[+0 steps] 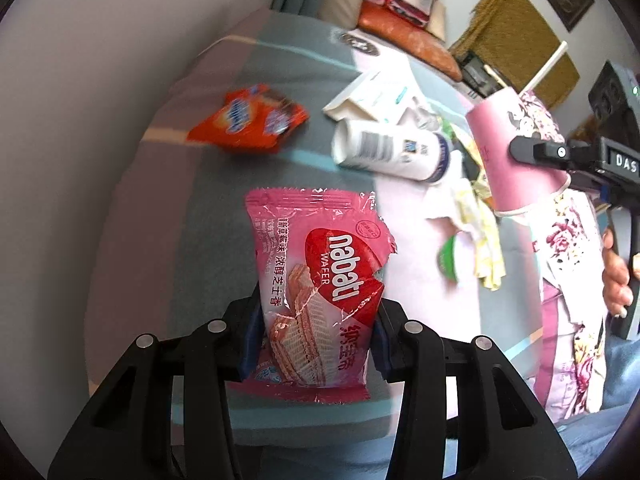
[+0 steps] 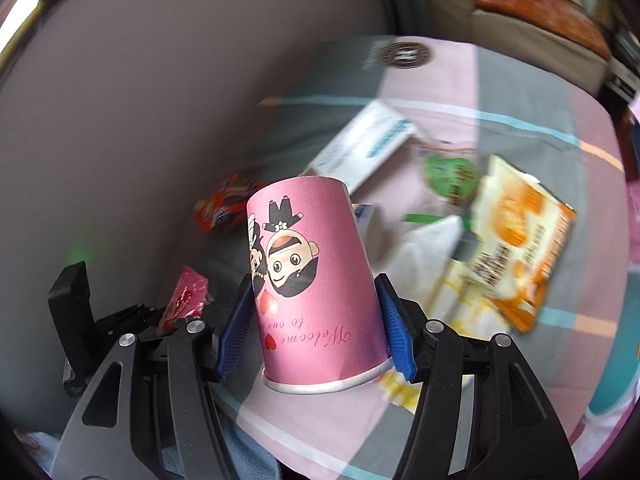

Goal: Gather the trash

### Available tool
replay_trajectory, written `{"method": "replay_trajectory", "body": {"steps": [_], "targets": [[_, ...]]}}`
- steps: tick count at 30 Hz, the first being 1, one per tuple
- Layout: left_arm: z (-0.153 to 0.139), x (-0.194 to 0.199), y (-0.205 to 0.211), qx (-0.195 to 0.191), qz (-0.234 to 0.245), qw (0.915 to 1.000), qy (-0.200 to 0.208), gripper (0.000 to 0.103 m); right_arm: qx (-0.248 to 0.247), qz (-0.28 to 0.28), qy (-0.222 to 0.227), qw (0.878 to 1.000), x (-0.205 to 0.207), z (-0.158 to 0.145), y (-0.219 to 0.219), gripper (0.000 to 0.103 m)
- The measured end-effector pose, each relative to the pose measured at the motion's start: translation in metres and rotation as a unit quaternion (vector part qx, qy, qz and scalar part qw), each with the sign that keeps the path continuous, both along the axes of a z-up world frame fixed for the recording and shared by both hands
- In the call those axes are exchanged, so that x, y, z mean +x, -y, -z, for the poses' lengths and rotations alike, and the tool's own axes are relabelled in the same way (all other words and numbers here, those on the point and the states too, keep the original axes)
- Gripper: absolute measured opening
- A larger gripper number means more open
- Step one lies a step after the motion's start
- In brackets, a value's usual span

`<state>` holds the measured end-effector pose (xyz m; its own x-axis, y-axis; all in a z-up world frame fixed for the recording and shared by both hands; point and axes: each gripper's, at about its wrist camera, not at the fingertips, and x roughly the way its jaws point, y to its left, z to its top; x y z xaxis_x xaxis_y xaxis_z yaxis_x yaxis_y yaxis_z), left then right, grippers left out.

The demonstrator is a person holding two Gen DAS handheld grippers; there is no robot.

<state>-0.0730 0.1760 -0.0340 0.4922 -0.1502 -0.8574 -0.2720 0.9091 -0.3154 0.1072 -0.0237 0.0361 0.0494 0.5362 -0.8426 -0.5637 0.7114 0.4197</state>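
your left gripper [image 1: 316,332] is pinching the pink wafer wrapper [image 1: 316,292] between its two blue pads, low on the pack, with the torn top edge standing up and away from the camera. from the left wrist view, going left to right across the striped cloth [image 1: 208,240]: an orange wrapper [image 1: 248,122] lies by itself near the far left edge, blurred. next comes a white box [image 1: 376,96], and just in front of it a white bottle [image 1: 394,152] on its side, the two close enough that i cannot tell if they touch. right of the bottle is a crumpled yellow-and-white paper [image 1: 480,220] with a green-edged lid [image 1: 450,258] beside it.

further right, your right gripper [image 2: 316,320] grips the pink cup [image 1: 516,156] upside down, rim toward the cloth, and a white straw [image 1: 546,68] shows above it. your right hand [image 1: 618,276] wraps the handle at the frame's edge.

in the right wrist view the cup [image 2: 316,280] fills the centre, squeezed on both sides by the blue pads, its cartoon print inverted. left of it you can see the wafer wrapper [image 2: 186,296] in the other gripper and the orange wrapper [image 2: 224,204] behind. right of the cup lie the white box [image 2: 364,144], a green packet [image 2: 452,176], blurred, and an orange-and-white snack bag [image 2: 520,240] resting on the cloth [image 2: 540,120].
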Motion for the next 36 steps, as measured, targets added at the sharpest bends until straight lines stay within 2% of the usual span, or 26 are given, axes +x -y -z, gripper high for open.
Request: {"method": "replay_trajectory", "body": {"steps": [9,17,27,36], "targets": [[-0.025,0.039,0.037,0.008,0.041,0.9987,0.028,0.045,0.019,0.115,-0.005,0.993,0.015,0.006,0.091,0.057],[-0.040,0.085,0.101,0.021,0.108,0.9930,0.041,0.045,0.032,0.201,-0.010,0.979,0.020,0.023,0.168,0.057],[-0.038,0.130,0.185,0.027,0.186,0.9815,0.038,0.045,0.062,0.267,-0.020,0.961,0.020,0.040,0.240,0.057],[-0.026,0.160,0.266,0.056,0.256,0.9647,0.023,0.045,0.080,0.322,-0.020,0.943,0.023,0.058,0.298,0.057]]}}
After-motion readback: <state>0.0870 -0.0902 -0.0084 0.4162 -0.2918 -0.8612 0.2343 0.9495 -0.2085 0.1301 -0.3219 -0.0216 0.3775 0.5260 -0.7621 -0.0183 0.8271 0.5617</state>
